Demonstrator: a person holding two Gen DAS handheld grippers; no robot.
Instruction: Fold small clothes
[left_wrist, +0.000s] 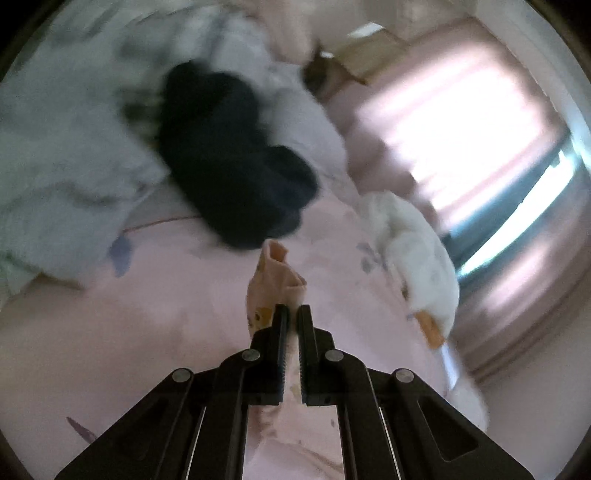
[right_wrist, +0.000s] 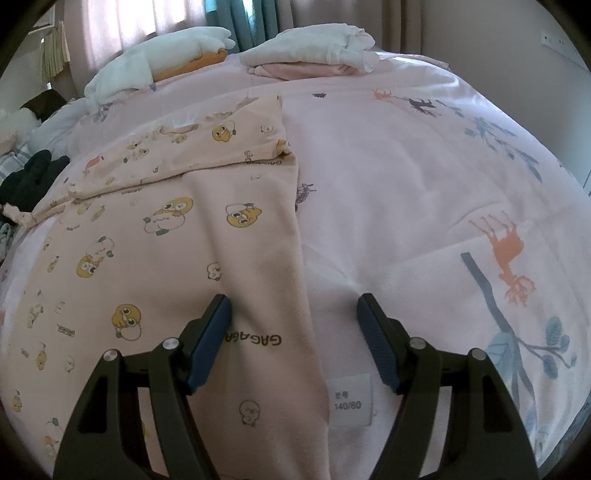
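A pale peach garment printed with yellow cartoon chicks lies spread on the pink bed cover, its upper part folded across. My right gripper hangs open over the garment's right edge, one finger over the cloth, the other over the bed beside a white size label. In the left wrist view my left gripper is shut on a bunched corner of the same peach garment, lifted above the bed cover. That view is blurred.
Folded white and pink clothes are stacked at the bed's far side. A white plush duck lies at the far left and shows again as the duck on the right. A dark garment lies on pale bedding. Curtains hang behind.
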